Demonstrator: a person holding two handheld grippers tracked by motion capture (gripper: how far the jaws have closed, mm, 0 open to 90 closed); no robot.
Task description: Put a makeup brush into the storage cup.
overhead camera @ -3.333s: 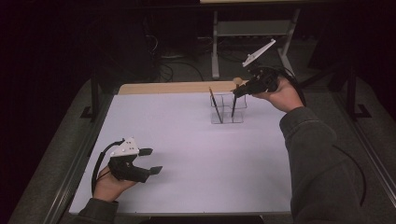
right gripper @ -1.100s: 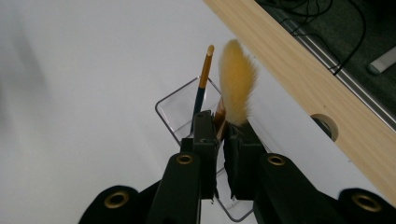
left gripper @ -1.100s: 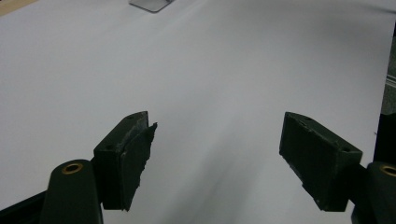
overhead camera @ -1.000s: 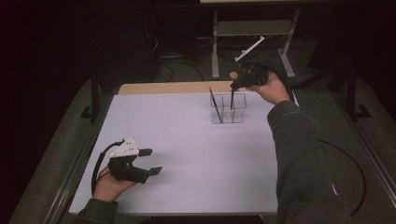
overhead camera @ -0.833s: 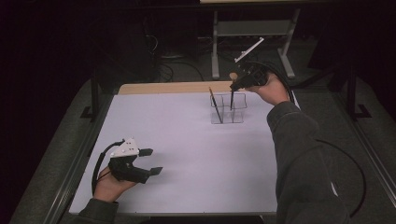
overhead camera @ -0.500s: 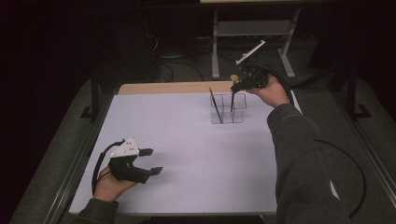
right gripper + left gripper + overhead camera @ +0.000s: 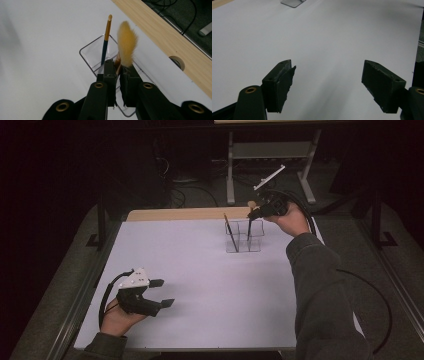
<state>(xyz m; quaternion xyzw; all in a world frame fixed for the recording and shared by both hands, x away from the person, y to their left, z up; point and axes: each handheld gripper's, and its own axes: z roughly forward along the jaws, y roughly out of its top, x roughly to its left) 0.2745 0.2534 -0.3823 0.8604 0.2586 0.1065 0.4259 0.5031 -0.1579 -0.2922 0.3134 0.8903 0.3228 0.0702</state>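
The right gripper (image 7: 117, 75), held over the clear organiser (image 7: 244, 236) near the far edge of the worktop (image 7: 200, 285), was clamped on a fluffy-headed brush (image 7: 127, 46): in the right gripper view its two black jaws pressed together on the brush just below the pale yellow tuft, which stood above the jaw tips. In the high view the same gripper (image 7: 254, 212) sat in the person's right hand (image 7: 290, 220), and the dark handle of the brush ran steeply down from the jaws into a far compartment of the organiser; whether its lower end touched the bottom could not be told. A second, slim brush (image 7: 106, 40), with a dark blue handle, gold ferrule and small pale tip, stood tilted in a neighbouring compartment, just beside the gripped brush and apart from the jaws. Behind the organiser a strip of light wood (image 7: 180, 214) ran along the far edge of the worktop. The left gripper (image 7: 162, 292) rested on the white surface near the near left corner, well apart from the organiser, in the person's left hand (image 7: 117, 320); in the left gripper view its jaws stood wide apart with nothing between them, over bare white worktop.
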